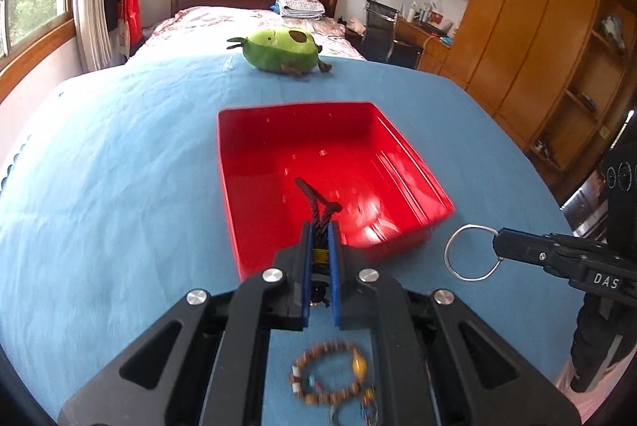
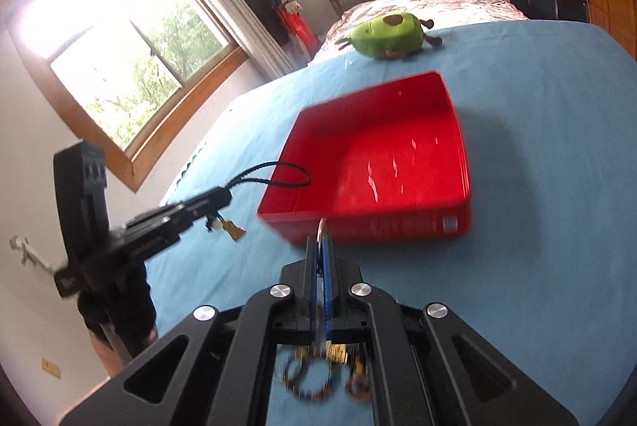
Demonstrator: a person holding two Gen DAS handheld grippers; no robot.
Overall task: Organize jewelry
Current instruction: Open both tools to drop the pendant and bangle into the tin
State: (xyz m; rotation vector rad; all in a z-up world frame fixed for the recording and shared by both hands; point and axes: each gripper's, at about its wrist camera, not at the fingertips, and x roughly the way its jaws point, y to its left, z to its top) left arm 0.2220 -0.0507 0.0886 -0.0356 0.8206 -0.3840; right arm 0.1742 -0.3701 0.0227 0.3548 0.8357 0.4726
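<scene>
A: What does the left gripper (image 1: 320, 227) hold?

B: Its 2 blue pads are clamped on a dark braided cord (image 1: 316, 201) with a yellow wrapped section, over the near edge of the red bin (image 1: 231, 163).

A: And the right gripper (image 2: 320, 243)?

B: Closed on a silver ring bangle (image 1: 471, 253), just beside the bin's near right corner.

A: The rest of the jewelry?

B: A beaded bracelet (image 1: 330, 374) and smaller blurred pieces lie on the blue desk (image 1: 119, 155) below the grippers. A green avocado plush (image 1: 278, 49) sits beyond the bin.
</scene>
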